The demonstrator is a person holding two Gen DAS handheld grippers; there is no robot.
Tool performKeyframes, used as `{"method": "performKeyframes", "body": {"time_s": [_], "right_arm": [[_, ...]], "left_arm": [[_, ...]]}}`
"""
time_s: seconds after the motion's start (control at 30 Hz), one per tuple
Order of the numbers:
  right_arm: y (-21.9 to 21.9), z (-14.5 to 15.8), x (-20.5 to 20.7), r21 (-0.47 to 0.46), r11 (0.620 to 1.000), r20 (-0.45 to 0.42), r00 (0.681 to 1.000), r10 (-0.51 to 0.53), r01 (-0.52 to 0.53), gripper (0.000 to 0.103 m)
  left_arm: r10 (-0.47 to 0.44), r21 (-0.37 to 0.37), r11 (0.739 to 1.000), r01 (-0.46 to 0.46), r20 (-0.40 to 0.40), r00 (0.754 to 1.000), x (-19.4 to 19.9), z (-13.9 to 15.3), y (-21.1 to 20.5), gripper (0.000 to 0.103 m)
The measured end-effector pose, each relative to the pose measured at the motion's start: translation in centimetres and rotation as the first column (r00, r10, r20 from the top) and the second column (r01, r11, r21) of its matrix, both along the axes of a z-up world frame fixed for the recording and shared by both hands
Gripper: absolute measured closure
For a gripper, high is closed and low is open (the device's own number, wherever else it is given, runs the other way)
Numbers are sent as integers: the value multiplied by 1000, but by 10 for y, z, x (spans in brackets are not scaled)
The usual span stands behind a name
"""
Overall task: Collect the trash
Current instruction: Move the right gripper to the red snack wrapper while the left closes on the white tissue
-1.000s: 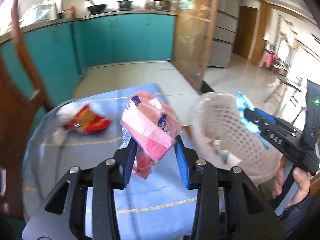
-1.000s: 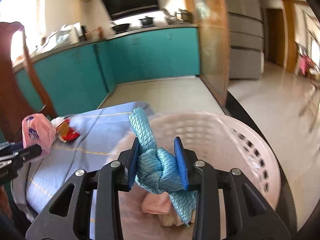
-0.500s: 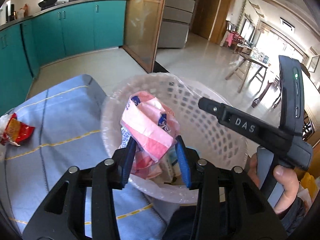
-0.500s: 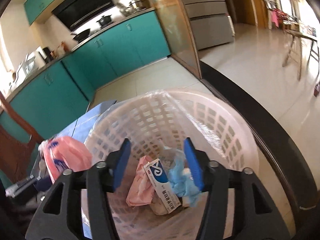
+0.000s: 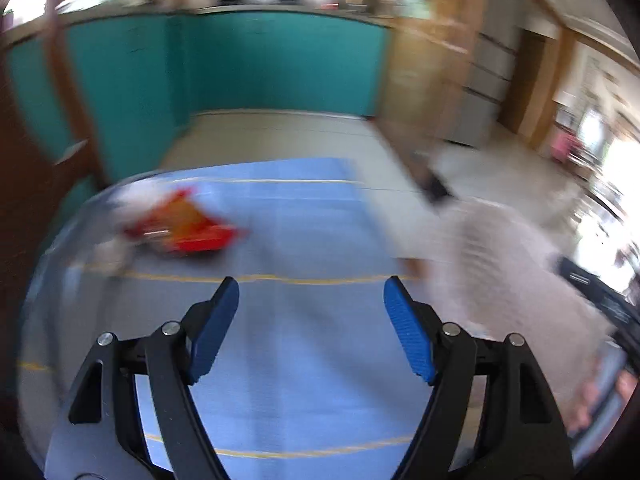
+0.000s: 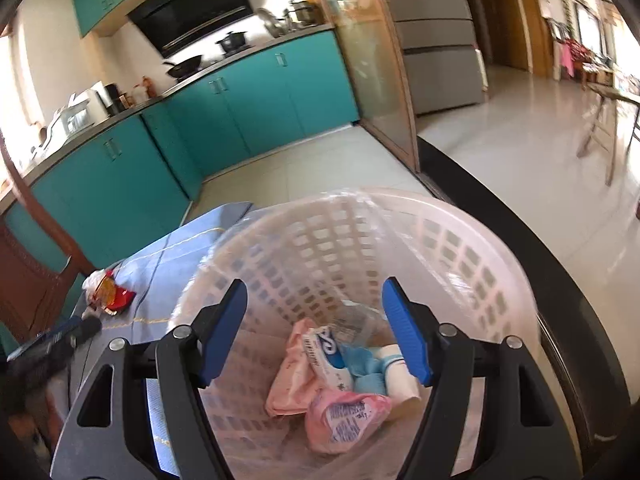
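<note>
Fingers of the left gripper [image 5: 311, 334] stand spread and empty over the blue tablecloth [image 5: 304, 360], where half a second ago they pinched a pink plastic wrapper above the basket; that pink printed wrapper [image 6: 346, 416] now lies at the bottom of the white perforated plastic laundry-style basket [image 6: 460, 248], beside a pale pink pouch [image 6: 294, 376], a blue-and-white carton [image 6: 330, 354] and a crumpled light-blue cloth [image 6: 366, 374]. Right gripper [image 6: 314, 334] hangs over the basket mouth with its blue pads wide apart and nothing between them, so both drops look done. Left wrist view is smeared with motion, a sign that this hand is swinging back toward the table. Farther out on the cloth, near its far left edge, sits the red and orange snack packet [image 5: 184, 228] with a whitish crumpled scrap [image 6: 93, 280] touching it; these look like the remaining trash. Bare cloth lies between the left gripper and the packet, giving open room for approach, though the packet sits close to the table edge and a dark wooden chair back [image 5: 24, 184] stands just beyond
</note>
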State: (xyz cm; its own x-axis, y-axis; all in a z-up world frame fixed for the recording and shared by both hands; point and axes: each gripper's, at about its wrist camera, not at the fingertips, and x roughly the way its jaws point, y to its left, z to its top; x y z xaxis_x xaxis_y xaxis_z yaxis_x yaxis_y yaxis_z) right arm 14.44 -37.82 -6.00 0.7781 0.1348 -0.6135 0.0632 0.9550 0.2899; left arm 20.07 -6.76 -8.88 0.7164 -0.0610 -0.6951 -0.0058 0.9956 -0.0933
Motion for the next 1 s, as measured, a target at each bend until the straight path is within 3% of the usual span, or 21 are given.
{"method": "performKeyframes", "body": {"time_s": [0.13,0.23,0.3,0.37,0.47,0.5,0.57,0.6,0.63,0.83,0.9,1.0], "right_arm": [[35,5,4,-47,993,30,994,107,-105,34],[67,5,13,-66,979,32,980,196,-194,34],[91,6,27,-35,964,30,964,264,-263,34],[112,6,46,54,939,29,941,338,-339,34],[150,0,79,159,900,13,913,408,-405,32],[164,-2,90,171,892,6,905,424,-419,32],[194,-11,113,174,877,-23,889,458,-448,32],[208,-16,123,159,876,-48,882,468,-456,32],[222,-22,131,146,870,-69,873,483,-470,32],[277,-39,155,56,845,-129,836,534,-531,29],[292,-41,157,17,826,-130,818,561,-564,22],[306,-49,162,2,799,-147,790,595,-601,21]], "left_arm": [[160,35,987,-159,-24,987,18,-12,75,28],[199,75,978,-195,-58,978,41,-24,115,29],[201,81,978,-194,-85,976,54,-34,131,32],[184,73,982,-177,-115,976,68,-43,138,36],[163,97,984,-149,-148,976,84,-58,144,61],[164,102,983,-149,-154,974,86,-60,146,72],[168,88,984,-154,-175,970,89,-66,152,83],[165,87,985,-152,-179,970,89,-70,153,95],[164,89,985,-150,-179,970,87,-71,154,96],[126,34,992,-122,-195,973,55,-70,148,99],[108,-6,994,-112,-204,973,32,-67,143,99],[67,-50,995,-81,-229,971,-5,-65,132,99]]}}
